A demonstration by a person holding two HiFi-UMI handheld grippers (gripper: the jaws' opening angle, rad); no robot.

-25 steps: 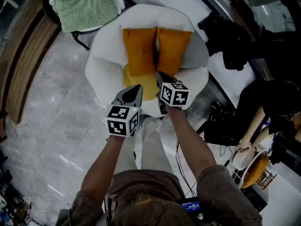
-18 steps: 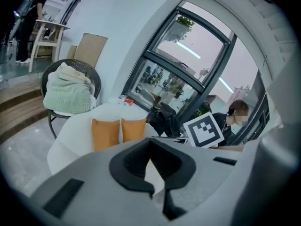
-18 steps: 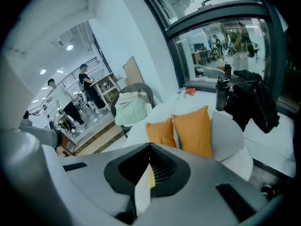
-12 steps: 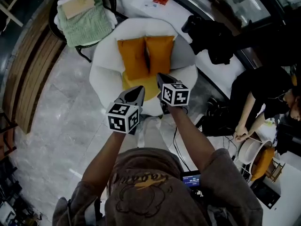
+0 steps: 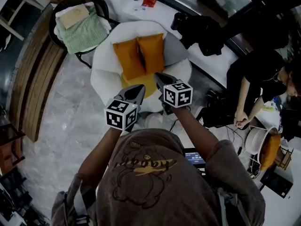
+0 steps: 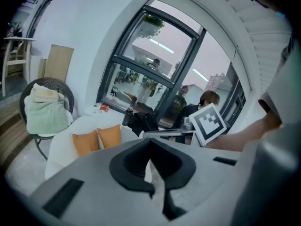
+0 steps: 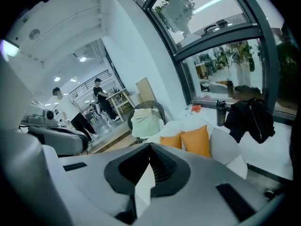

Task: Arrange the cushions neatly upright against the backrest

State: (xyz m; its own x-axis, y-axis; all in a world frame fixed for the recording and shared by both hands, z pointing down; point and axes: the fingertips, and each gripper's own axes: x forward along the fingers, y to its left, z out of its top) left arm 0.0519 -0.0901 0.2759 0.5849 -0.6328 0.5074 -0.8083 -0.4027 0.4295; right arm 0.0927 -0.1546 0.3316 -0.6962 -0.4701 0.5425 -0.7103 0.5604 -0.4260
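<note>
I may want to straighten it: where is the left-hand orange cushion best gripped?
Probably its top outer corner, coming from the front and above. The left-hand orange cushion stands upright against the white chair's backrest, with the other cushion close beside it, so that corner is freest.

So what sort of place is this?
Probably an office lounge or showroom: a white armchair with two orange cushions, a tall arched window, and people standing at tables further back.

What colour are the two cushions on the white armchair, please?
Both cushions are orange, shown best in the head view.
</note>
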